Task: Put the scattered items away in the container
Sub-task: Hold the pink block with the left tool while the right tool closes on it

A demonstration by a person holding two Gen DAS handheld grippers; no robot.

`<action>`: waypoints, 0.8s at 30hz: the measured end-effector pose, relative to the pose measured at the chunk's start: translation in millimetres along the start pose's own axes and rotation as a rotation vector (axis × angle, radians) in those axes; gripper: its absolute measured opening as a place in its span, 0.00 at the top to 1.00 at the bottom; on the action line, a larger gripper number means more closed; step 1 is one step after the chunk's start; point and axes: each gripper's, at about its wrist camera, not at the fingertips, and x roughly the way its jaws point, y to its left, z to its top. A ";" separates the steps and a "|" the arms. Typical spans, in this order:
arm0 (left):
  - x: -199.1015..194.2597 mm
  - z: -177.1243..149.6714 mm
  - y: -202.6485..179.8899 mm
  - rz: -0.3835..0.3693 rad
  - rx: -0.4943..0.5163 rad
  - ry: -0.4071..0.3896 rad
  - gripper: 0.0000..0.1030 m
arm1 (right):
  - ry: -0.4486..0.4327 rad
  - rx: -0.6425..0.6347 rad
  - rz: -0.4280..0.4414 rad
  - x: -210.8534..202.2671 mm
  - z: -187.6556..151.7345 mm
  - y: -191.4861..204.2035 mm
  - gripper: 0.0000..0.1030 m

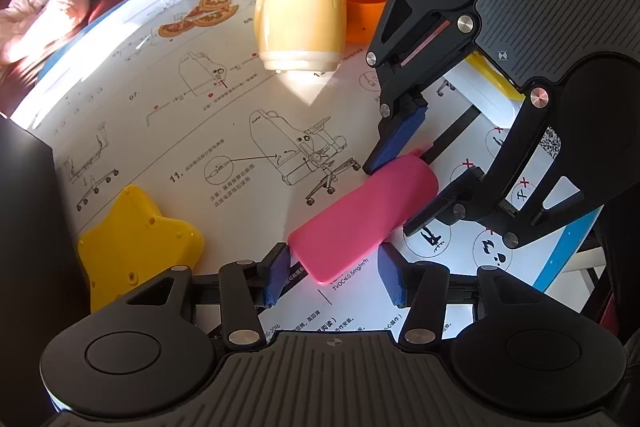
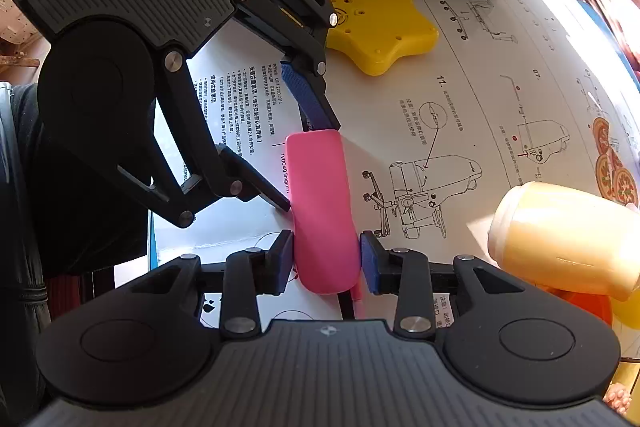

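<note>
A large white printed sheet of chair-assembly diagrams (image 1: 208, 131) covers the table. On it a smooth pink plastic slab (image 1: 356, 215) lies between both claws: the left gripper (image 1: 334, 275) straddles its near end, jaws parted and clear, while the right gripper (image 2: 326, 261) pinches the opposite end. Left of the left gripper sits a yellow star-shaped plastic piece (image 1: 132, 247); farther ahead lies a toppled cream jug (image 1: 302, 7).

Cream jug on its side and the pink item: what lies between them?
Only the printed instruction sheet with its chair drawing; no object lies between cream jug and pink item. The left wrist view shows it.
</note>
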 end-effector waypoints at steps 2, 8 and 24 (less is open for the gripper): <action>0.5 0.2 -0.1 0.002 -0.004 -0.004 0.50 | -0.002 0.006 -0.002 -0.5 -0.3 -0.1 0.61; 0.0 3.0 0.9 -0.001 -0.025 -0.001 0.69 | 0.007 0.020 -0.020 -3.7 -4.3 0.0 0.62; -0.5 12.1 -19.9 0.033 0.116 -0.022 0.53 | 0.024 0.050 -0.034 -6.8 -16.0 -2.8 0.62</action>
